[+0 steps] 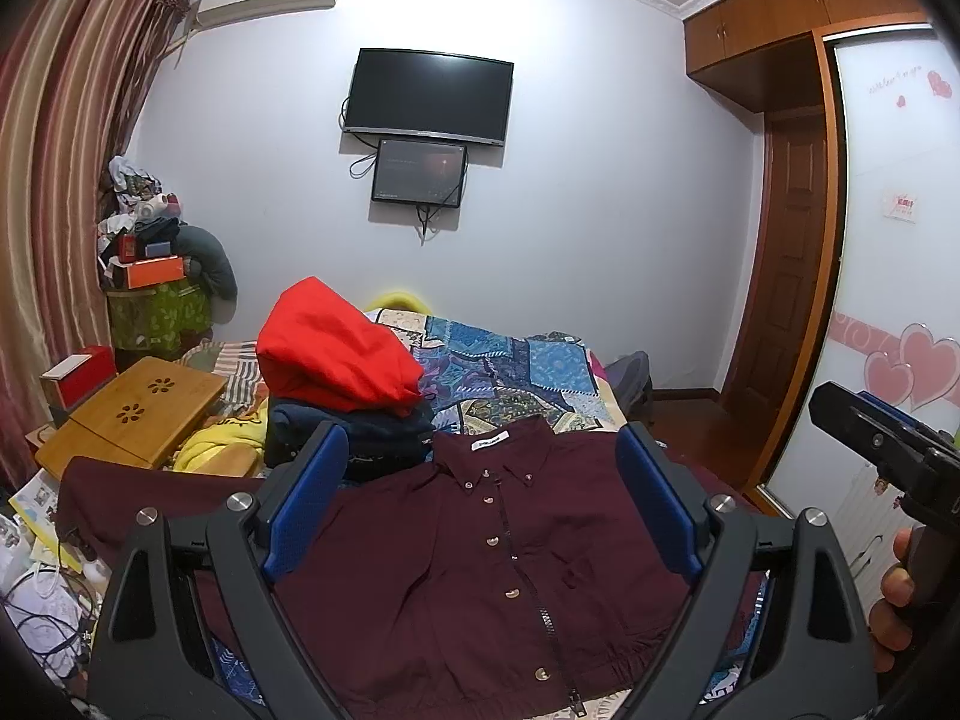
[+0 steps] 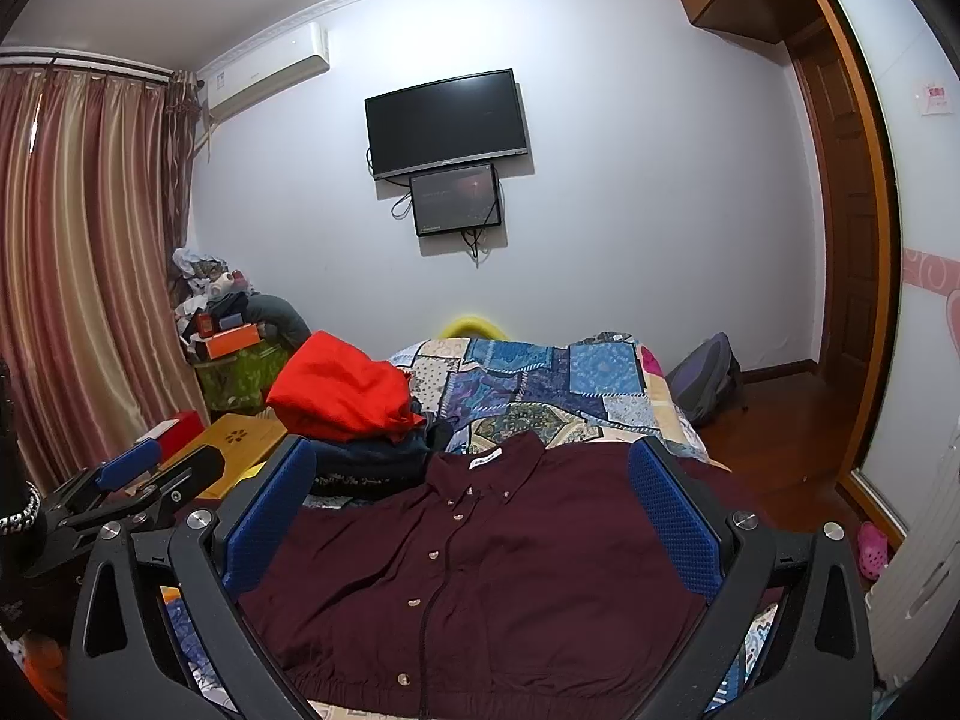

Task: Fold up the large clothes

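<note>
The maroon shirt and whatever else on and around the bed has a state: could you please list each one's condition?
maroon shirt: spread flat, front up, buttoned, unfolded
left tongs: open, empty, above the shirt
right tongs: open, empty, above the shirt
red garment: bunched atop a pile of dark clothes
television: screen dark
small screen: dimly lit

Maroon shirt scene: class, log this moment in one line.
maroon shirt flat, buttoned, unfolded | left hand-held gripper open, empty | right hand-held gripper open, empty | red garment on pile

Maroon jacket (image 1: pixel 468 570) hem cut off at bottom edge
</note>
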A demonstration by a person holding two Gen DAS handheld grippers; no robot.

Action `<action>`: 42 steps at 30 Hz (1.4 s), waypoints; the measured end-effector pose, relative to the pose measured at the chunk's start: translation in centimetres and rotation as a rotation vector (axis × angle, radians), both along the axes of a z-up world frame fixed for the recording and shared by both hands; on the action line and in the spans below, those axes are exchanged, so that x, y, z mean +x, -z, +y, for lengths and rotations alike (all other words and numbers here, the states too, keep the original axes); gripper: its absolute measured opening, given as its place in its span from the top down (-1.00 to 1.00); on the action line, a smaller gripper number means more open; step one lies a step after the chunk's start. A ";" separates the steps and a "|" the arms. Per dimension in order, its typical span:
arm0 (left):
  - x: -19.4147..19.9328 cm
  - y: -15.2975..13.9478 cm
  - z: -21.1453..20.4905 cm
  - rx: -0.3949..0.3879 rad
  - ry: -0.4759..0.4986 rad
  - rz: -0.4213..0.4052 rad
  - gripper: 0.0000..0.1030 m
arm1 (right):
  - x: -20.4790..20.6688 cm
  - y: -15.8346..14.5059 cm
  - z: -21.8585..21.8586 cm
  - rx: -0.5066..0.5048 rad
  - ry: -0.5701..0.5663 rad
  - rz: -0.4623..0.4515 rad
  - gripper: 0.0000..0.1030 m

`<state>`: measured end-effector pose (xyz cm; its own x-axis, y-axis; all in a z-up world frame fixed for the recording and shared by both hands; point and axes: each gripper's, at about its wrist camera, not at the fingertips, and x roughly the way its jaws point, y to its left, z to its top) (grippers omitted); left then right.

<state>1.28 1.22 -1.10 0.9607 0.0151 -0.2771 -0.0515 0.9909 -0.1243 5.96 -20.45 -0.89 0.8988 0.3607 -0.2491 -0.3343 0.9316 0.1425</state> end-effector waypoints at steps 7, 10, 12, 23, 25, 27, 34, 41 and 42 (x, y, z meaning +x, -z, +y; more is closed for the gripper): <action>0.0 0.1 0.0 0.002 0.001 0.002 -0.76 | 0.2 0.4 -0.1 0.008 -0.002 0.012 -1.00; -0.1 0.1 -0.1 0.006 0.000 0.001 -0.76 | 0.2 0.4 -0.1 0.010 -0.003 0.019 -1.00; 0.0 0.1 -0.1 0.005 0.000 0.002 -0.76 | 0.1 0.5 -0.2 0.013 -0.003 0.021 -1.00; 0.1 0.2 -0.3 0.006 0.001 0.003 -0.76 | 0.2 0.5 -0.3 0.013 -0.008 0.029 -1.00; 0.1 0.2 -0.2 0.006 0.002 0.004 -0.76 | 0.2 0.5 -0.3 0.011 -0.009 0.030 -1.00; 0.1 0.2 -0.2 0.004 0.002 0.004 -0.76 | 0.1 0.5 -0.4 0.011 -0.009 0.031 -1.00; 0.2 0.4 -0.1 0.002 0.002 0.009 -0.76 | 0.3 0.3 -0.4 0.010 -0.010 0.032 -1.00; 0.3 0.5 -0.1 0.002 0.002 0.009 -0.76 | 0.2 0.4 -0.4 0.009 -0.011 0.034 -1.00; 0.3 0.5 -0.1 0.002 0.002 0.009 -0.76 | 0.2 0.4 -0.5 0.008 -0.011 0.034 -1.00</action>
